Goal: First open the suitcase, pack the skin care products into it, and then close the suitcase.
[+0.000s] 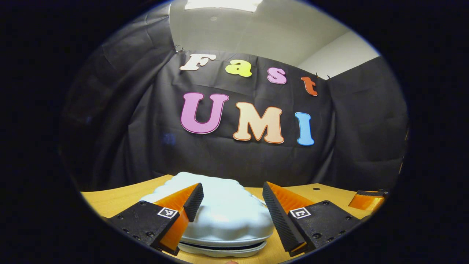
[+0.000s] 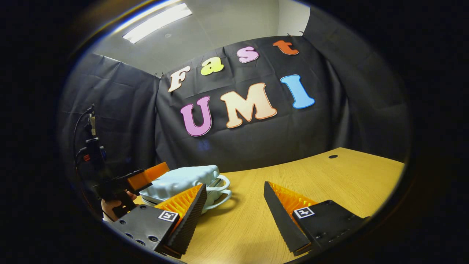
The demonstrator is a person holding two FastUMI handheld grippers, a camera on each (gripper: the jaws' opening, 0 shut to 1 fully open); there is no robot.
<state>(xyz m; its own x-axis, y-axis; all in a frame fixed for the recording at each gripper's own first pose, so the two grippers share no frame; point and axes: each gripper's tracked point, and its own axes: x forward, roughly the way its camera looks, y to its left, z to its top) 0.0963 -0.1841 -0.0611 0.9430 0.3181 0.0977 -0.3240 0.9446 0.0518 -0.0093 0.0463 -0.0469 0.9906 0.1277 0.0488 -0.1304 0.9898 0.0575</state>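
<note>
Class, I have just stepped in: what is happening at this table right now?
A person holds a gripper in each hand over a wooden table. The left gripper is open, its fingers either side of a pale blue suitcase that lies almost closed. The right gripper hangs open beside it, holding nothing.

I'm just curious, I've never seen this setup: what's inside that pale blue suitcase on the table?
That cannot be seen. The suitcase lies shut on the wooden table, its lid covering the inside; only a dark seam shows along the front edge. The open left claw sits just above it.

Smooth plastic-looking suitcase [image 1: 223,209] on wood-grain table [image 2: 311,183].
</note>
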